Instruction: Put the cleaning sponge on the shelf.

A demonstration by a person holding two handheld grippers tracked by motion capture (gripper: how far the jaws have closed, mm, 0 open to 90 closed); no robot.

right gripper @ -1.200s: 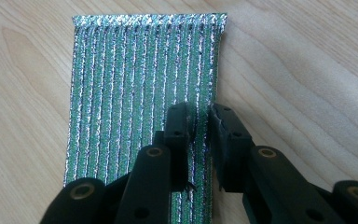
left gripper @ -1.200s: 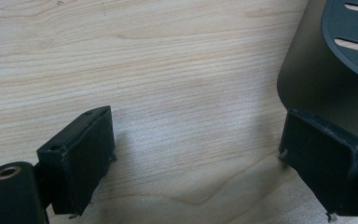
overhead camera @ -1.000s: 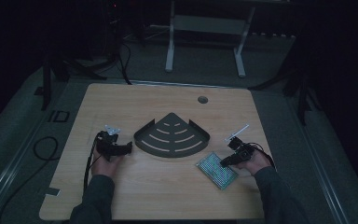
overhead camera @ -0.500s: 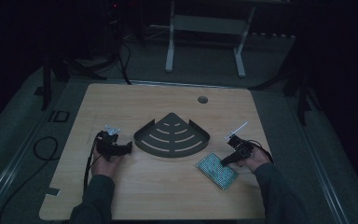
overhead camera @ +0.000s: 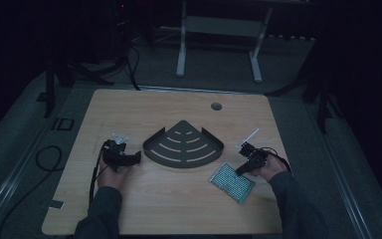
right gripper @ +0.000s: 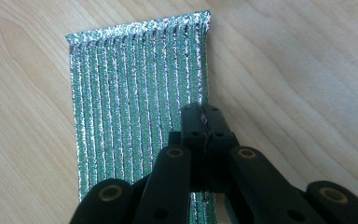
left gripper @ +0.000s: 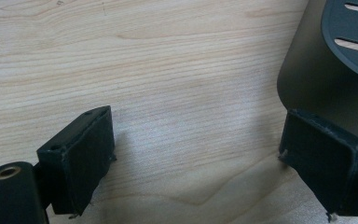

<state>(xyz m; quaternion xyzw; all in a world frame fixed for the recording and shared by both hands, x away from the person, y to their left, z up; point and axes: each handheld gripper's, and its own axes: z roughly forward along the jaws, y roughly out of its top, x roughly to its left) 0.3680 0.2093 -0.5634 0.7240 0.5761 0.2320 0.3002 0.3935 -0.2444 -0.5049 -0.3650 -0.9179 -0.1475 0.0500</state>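
Observation:
A green, glittering ribbed sheet (overhead camera: 229, 183) lies flat on the wooden table (overhead camera: 179, 209) at the front right. My right gripper (overhead camera: 240, 170) points down-left onto its near corner. In the right gripper view the jaws have just been closing; the right gripper (right gripper: 205, 119) now stands shut with the edge of the sheet (right gripper: 130, 93) pinched between the pads. A dark fan-shaped corner shelf (overhead camera: 184, 144) with curved slots sits mid-table. My left gripper (overhead camera: 135, 157) rests just left of it, open wide (left gripper: 196, 158) over bare wood, the shelf's rim (left gripper: 317, 79) beside one pad.
A round cable hole (overhead camera: 216, 106) lies at the table's back right. A white metal frame (overhead camera: 219, 30) stands on the floor behind. Cables (overhead camera: 45, 154) loop on the floor at the left. A strip of tape (overhead camera: 54, 204) marks the front left corner.

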